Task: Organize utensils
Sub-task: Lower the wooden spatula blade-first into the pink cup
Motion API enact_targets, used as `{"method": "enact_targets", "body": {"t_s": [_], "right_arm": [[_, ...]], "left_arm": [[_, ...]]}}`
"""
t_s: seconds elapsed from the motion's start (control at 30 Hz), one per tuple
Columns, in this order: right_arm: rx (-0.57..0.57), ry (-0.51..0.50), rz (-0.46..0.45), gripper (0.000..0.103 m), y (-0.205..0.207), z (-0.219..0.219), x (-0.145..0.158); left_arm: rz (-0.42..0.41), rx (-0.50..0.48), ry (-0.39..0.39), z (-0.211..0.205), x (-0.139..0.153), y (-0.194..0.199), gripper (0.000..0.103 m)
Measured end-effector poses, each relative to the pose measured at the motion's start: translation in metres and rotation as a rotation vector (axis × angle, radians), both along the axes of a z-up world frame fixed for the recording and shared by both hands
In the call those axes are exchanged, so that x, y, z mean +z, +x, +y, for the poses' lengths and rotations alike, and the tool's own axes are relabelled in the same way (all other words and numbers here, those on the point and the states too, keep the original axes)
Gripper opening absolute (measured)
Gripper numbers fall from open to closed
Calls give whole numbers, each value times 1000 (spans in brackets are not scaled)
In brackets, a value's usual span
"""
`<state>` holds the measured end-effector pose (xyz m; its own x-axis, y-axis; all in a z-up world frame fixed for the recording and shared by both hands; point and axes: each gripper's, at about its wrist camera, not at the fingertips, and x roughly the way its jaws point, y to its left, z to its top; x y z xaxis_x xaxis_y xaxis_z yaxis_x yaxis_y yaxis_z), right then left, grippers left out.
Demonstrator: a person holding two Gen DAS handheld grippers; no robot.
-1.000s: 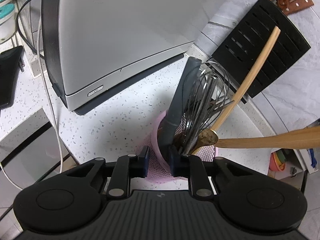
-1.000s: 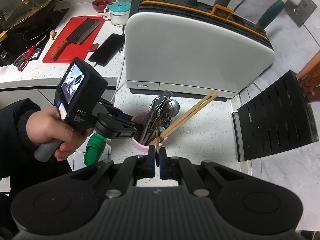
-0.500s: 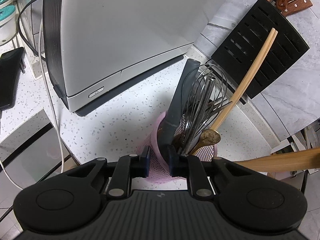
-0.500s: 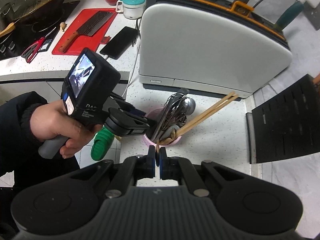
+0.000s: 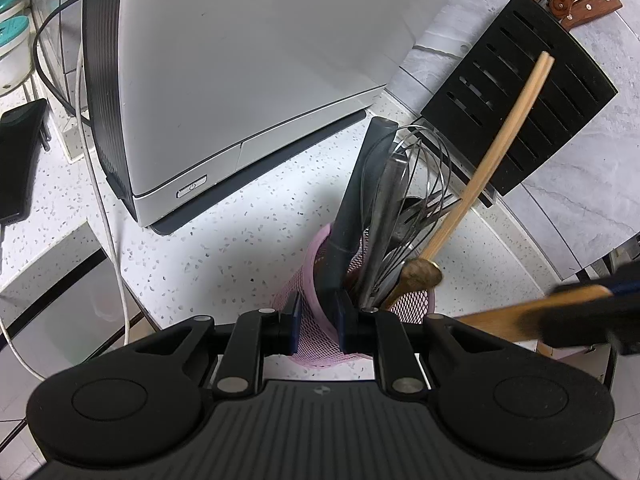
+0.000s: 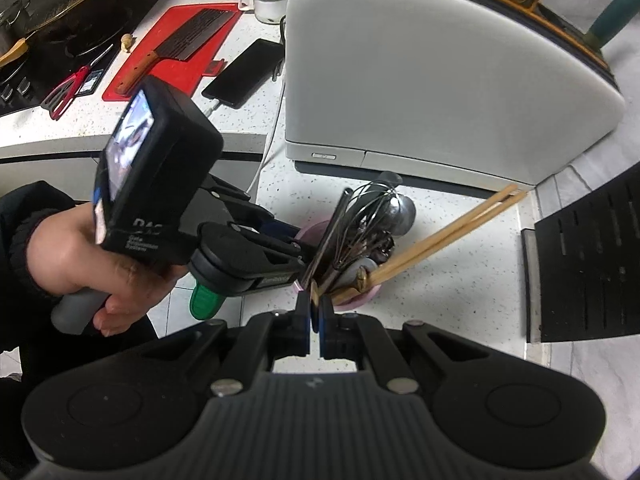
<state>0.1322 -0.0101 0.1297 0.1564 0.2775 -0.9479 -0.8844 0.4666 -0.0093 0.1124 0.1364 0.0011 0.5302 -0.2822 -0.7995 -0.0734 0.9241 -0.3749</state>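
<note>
The left gripper point(image 5: 316, 322) pinches the rim of one pink mesh cup point(image 5: 308, 340). The right gripper point(image 6: 315, 314) clamps one wooden spoon point(image 5: 520, 316) above it. The cup holds two chopsticks point(image 5: 500, 152), one whisk point(image 5: 412, 200), and one dark handle point(image 5: 356, 200).

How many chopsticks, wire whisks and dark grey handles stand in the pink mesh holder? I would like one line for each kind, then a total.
Chopsticks: 2
Wire whisk: 1
Dark grey handle: 1
Total: 4, all standing in the pink mesh holder
</note>
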Motion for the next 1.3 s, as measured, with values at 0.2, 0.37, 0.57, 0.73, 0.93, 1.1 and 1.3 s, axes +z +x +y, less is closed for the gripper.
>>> {"method": "enact_targets", "body": {"t_s": [0.2, 0.37, 0.57, 0.73, 0.93, 1.1, 1.3], "right_arm": [[-8, 21, 18, 0, 11, 6, -10], [-6, 28, 24, 0, 17, 12, -21], [-17, 57, 33, 0, 25, 17, -35], [-51, 101, 15, 2, 40, 17, -40], [-110, 193, 36, 1, 54, 11, -51], [-136, 253, 19, 1, 55, 7, -59], [-184, 308, -114, 2, 44, -5, -63]], "left_arm": [[1, 0, -3, 0, 0, 1, 19], [1, 0, -4, 0, 0, 1, 19], [0, 0, -7, 1, -1, 1, 19], [1, 3, -10, 2, -1, 0, 19], [-2, 10, -2, 0, -1, 0, 19], [-9, 25, 18, -5, 2, -2, 19], [-28, 52, 11, -19, 8, -5, 23]]}}
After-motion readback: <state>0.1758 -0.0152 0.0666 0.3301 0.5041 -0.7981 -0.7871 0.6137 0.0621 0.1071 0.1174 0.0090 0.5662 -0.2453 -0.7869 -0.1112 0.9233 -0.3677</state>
